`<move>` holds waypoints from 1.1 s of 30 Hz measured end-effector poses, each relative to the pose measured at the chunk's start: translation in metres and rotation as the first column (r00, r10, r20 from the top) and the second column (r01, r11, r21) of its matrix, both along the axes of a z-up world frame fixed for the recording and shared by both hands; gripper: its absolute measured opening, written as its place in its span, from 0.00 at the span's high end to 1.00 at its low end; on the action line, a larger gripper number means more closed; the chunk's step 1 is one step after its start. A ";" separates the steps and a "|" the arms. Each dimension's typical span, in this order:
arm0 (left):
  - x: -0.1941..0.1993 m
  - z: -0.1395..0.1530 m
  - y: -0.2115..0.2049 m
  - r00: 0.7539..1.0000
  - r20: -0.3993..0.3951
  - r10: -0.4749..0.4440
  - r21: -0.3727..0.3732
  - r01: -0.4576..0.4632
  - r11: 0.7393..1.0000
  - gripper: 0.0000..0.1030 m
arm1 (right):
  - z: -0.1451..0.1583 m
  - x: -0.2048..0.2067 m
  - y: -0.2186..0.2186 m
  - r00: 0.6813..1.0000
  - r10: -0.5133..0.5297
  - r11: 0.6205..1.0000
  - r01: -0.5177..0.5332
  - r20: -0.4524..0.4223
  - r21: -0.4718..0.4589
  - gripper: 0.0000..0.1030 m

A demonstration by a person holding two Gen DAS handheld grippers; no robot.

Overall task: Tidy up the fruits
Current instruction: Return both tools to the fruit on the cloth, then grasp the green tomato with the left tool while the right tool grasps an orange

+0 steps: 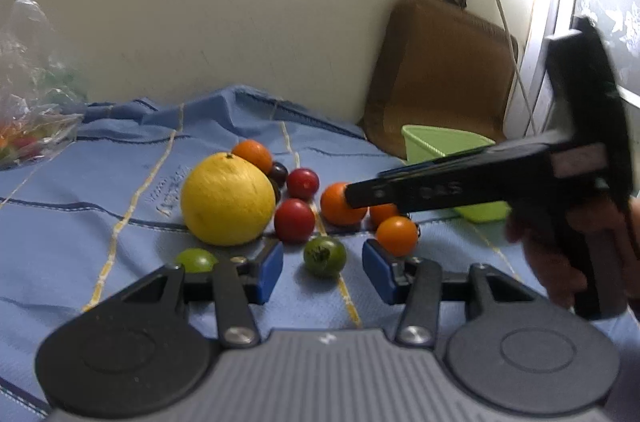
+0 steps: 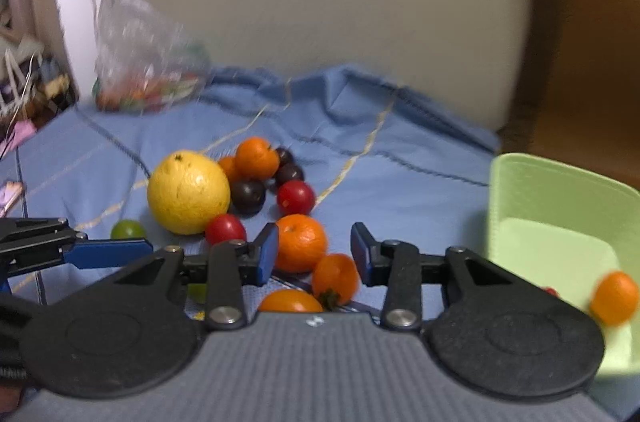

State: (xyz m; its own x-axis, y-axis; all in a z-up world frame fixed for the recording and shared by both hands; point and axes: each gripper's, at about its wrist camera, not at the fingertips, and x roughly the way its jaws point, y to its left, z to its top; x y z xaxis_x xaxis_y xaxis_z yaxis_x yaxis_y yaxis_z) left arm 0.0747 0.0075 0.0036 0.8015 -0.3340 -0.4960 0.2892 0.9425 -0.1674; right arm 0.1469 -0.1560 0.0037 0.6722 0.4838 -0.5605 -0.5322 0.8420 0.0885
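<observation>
Right gripper point(image 2: 314, 254), jaws parted, straddles small round orange citrus point(image 2: 300, 242); left gripper point(image 1: 322, 268) likewise released. Risk: closing nudges neighbouring orange tomatoes point(image 2: 334, 278), scattering pile.

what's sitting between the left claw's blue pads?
In the left wrist view, a dark green tomato lies on the blue cloth between the open left claw's pads, touching neither.
</observation>
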 end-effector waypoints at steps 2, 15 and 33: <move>0.005 0.000 -0.003 1.000 -0.014 -0.002 0.015 0.002 1.000 0.56 | -0.003 0.009 0.003 0.999 0.033 0.999 -0.032 -0.029 0.015 0.55; 0.007 -0.005 -0.006 0.994 -0.101 -0.032 -0.055 0.026 0.998 0.73 | 0.024 -0.041 -0.048 0.998 -0.049 0.979 0.041 0.036 0.197 0.69; -0.034 -0.007 -0.097 0.961 -0.092 -0.262 0.013 0.264 0.964 0.72 | -0.019 -0.136 -0.134 0.959 -0.285 0.936 0.276 0.011 0.217 0.73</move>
